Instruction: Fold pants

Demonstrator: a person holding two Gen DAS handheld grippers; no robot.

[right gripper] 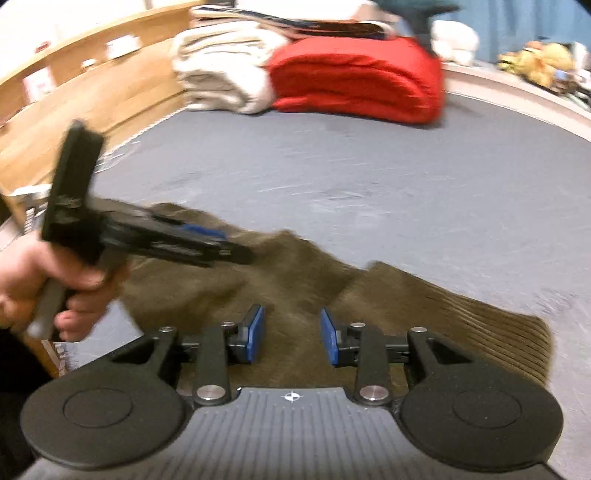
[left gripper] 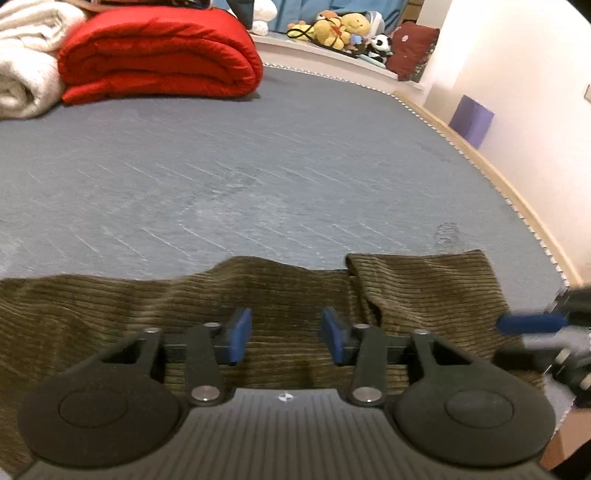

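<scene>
Olive-brown corduroy pants (left gripper: 258, 295) lie across the near edge of a grey-blue bed (left gripper: 258, 166), with one end folded over at the right (left gripper: 424, 284). My left gripper (left gripper: 287, 338) is open and empty, its blue pads just above the fabric. My right gripper (right gripper: 291, 338) is open and empty over the pants (right gripper: 295, 280). The right gripper shows at the right edge of the left wrist view (left gripper: 532, 325). The left gripper shows held in a hand at the left of the right wrist view (right gripper: 207, 240). The right wrist view is motion-blurred.
A folded red quilt (left gripper: 159, 55) and a cream blanket (left gripper: 26, 59) sit at the far side of the bed. Stuffed toys (left gripper: 343, 29) lie on a ledge beyond. A white wall (left gripper: 517, 92) runs along the right, a wooden headboard (right gripper: 74, 85) along the left.
</scene>
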